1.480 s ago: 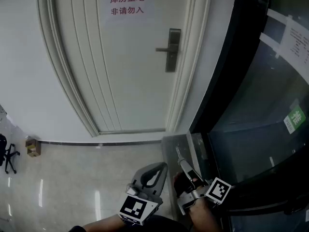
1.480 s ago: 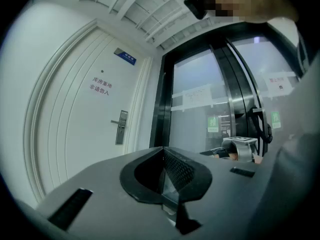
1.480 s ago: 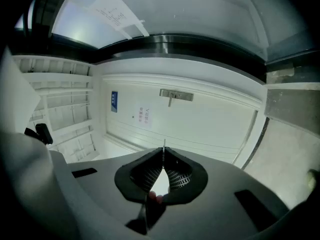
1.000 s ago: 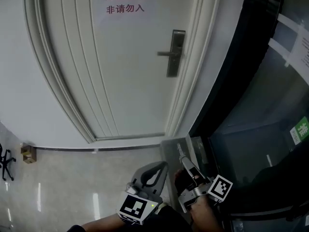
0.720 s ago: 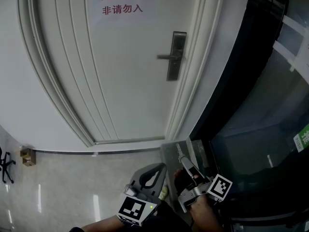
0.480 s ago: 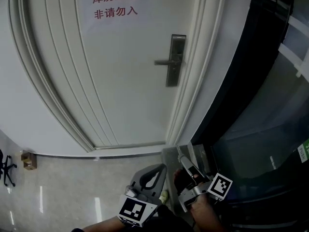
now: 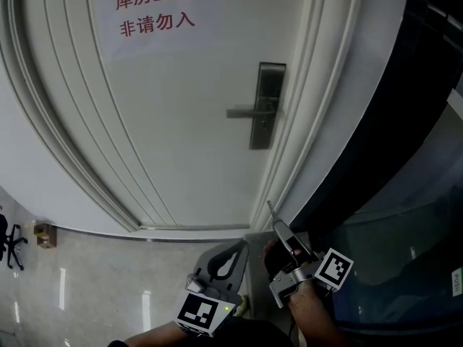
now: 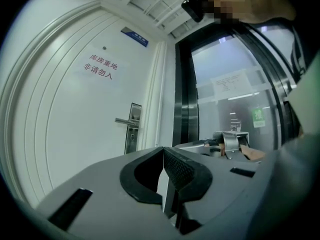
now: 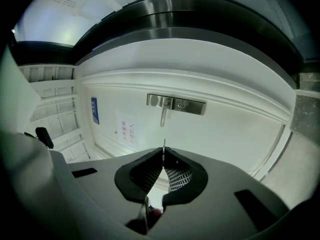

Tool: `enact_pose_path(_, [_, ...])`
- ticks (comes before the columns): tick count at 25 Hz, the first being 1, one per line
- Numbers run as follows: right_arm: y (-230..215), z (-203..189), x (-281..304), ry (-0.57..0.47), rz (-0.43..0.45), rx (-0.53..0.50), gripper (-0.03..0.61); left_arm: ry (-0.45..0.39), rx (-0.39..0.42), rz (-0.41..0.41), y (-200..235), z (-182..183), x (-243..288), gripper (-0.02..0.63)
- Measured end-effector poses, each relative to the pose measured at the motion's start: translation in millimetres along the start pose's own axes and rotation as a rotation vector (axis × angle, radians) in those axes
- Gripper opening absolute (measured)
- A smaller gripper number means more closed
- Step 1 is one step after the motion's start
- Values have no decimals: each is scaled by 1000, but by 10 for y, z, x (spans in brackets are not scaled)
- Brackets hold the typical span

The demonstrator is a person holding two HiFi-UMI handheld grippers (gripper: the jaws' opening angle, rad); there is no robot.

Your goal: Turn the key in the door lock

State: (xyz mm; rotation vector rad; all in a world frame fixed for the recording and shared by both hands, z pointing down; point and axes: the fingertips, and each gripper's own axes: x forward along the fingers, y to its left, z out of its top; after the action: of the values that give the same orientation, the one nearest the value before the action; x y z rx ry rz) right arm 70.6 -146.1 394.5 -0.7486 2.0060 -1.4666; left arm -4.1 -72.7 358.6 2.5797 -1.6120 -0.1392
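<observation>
A white door carries a steel lock plate [image 7: 266, 105] with a lever handle [image 7: 247, 112] pointing left. The plate also shows in the left gripper view [image 8: 133, 129] and, sideways, in the right gripper view [image 9: 176, 104]. My right gripper [image 7: 275, 225] is low in the head view, well short of the door, shut on a thin metal key [image 9: 164, 145] whose blade sticks out past the fingertips toward the lock. My left gripper [image 7: 236, 246] hangs beside it, jaws shut with nothing between them [image 8: 163, 150].
A paper sign with red characters [image 7: 155, 16] is stuck high on the door. A dark glass wall [image 7: 412, 194] with a black frame stands right of the door frame. A small cardboard box [image 7: 45, 235] and an office chair [image 7: 7, 244] sit on the glossy floor at left.
The door and lock plate have grown larger in the head view as the person came closer. The right gripper with the key has risen a little toward the door.
</observation>
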Motion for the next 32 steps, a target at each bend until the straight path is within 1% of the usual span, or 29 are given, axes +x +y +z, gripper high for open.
enact_pose_path(3, [-77, 213, 213, 1, 8, 7, 20, 10, 5, 14, 60, -4, 222, 8])
enact_pose_path(6, [-165, 377, 440, -9, 8, 48, 20, 17, 4, 22, 159, 23, 417, 8])
enact_pose_path(11, [-339, 670, 890, -60, 0, 106, 20, 27, 2, -8, 344, -14, 774, 8])
enact_pose_path(14, [-379, 842, 1194, -97, 1, 106, 20, 19, 8, -40, 479, 31, 979, 8])
enact_pose_path(19, [-473, 1087, 1639, -141, -32, 78, 20, -1, 12, -67, 710, 163, 1234, 8])
enact_pose_path(24, [-590, 1209, 1894, -158, -40, 107, 20, 6, 4, -70, 887, 161, 1386, 8])
enact_pose_path(32, [-646, 1295, 2034, -151, -23, 140, 20, 6, 3, -74, 959, 157, 1509, 8])
